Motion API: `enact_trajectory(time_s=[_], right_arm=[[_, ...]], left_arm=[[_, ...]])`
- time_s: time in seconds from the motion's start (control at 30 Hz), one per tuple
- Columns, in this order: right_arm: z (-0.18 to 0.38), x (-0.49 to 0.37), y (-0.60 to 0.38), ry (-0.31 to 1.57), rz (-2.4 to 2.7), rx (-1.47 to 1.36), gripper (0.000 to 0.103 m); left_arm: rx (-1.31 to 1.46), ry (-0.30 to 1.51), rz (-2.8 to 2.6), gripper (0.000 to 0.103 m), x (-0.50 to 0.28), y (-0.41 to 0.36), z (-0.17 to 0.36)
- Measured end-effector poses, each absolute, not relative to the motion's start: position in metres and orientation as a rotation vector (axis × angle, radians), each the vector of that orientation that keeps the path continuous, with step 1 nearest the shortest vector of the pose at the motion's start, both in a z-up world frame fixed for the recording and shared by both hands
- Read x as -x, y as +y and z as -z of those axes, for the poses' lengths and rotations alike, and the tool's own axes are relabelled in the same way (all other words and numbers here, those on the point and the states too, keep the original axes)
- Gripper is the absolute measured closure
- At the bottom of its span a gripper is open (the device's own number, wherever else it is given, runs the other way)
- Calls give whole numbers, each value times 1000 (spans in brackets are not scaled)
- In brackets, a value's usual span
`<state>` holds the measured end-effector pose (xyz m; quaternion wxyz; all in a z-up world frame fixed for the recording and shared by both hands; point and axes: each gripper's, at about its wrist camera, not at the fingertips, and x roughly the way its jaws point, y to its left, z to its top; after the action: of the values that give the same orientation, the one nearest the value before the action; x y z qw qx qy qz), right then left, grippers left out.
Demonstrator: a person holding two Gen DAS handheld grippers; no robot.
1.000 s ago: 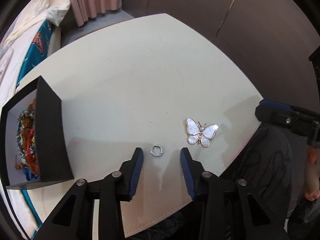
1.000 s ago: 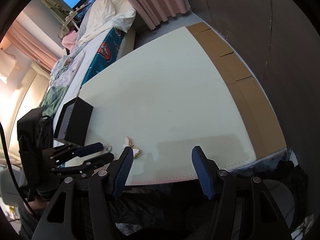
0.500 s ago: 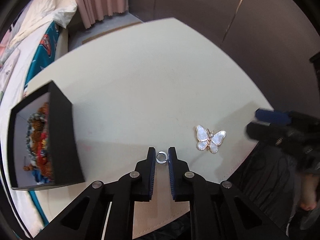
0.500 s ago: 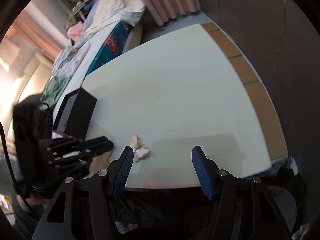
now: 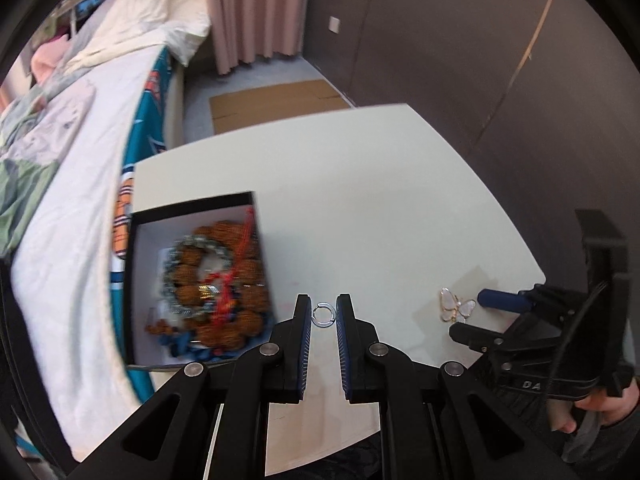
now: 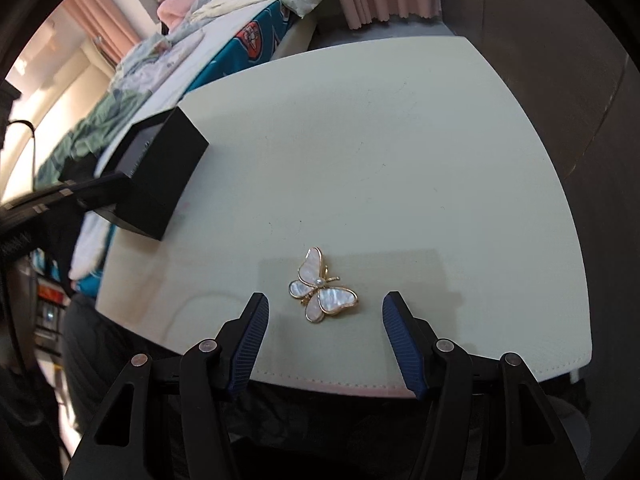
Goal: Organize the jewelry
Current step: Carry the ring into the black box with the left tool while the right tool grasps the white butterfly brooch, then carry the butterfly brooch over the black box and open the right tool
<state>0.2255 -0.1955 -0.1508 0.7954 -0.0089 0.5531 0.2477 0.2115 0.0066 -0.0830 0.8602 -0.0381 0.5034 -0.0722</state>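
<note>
My left gripper is shut on a small silver ring and holds it above the table, just right of an open black jewelry box with beaded bracelets and a red cord inside. My right gripper is open, with a pearly gold-edged butterfly brooch lying on the table between its fingertips. The brooch also shows in the left wrist view, next to a blue fingertip of the right gripper. The box shows in the right wrist view at the left.
The pale table has its stitched front edge just under the right gripper. A bed with bedding runs along the table's left side. Pink curtains and dark walls stand behind. Cardboard lies on the floor.
My left gripper closed on the ring, lifted it and swung left toward the box. My right gripper moved in so that the butterfly brooch lies between its open fingers.
</note>
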Motion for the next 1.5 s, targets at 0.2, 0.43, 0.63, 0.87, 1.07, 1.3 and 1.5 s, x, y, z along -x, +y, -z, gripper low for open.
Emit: enact_trajectory(time_s=[0.2,0.43,0.63,0.87,1.07,1.3,1.5], right_arm=[[153,-225,-180,1170,-519,113,51],[150,-214,-181,1150,-531,124,71],[147,-212,-183,1155,-552,49,71],[132,-217,-165,1135,-578,17,71],[108,-223,-148,1093,-594,29,71],[84,-230,-130,1051,-606,43,71],[75,-231,-120,1036,-613,59,71]], left_arm=[[116,1031,121,90,-203,29,75],[158,1003,91,90,-195,53,70],[182,992,83,90,-191,67,69],[209,969,62,90,-195,89,64],[234,950,82,90,-206,98,56],[261,983,120,82,-221,95,61],[284,939,121,34,-211,102,60]])
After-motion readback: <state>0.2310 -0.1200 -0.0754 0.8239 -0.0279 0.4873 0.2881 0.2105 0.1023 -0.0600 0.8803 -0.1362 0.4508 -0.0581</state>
